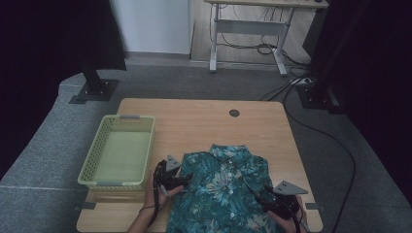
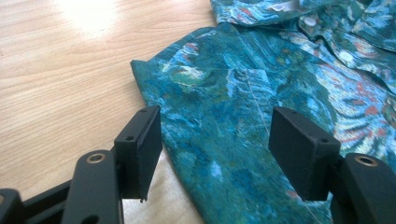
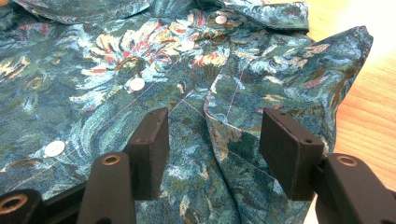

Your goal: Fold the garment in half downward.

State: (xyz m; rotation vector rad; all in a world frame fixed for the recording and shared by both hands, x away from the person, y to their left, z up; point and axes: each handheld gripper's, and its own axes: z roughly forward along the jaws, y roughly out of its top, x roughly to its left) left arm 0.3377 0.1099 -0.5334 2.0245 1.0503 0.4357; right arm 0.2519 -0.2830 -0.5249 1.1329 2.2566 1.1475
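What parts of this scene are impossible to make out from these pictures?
- Shirt hem: cut off by the high view's bottom edge.
- Table under the shirt: covered by cloth.
- Basket inner near wall: hidden behind its own rim, high view.
- Left tool and right tool tips: too small and dark in the high view to tell whether they touch the cloth.

A teal floral shirt (image 1: 221, 194) is spread buttoned, front up, on the table's near half, collar pointed away, both sleeves folded inward.

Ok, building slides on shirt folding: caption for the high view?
Open left tongs and right tongs flank a teal floral shirt beside a green basket.
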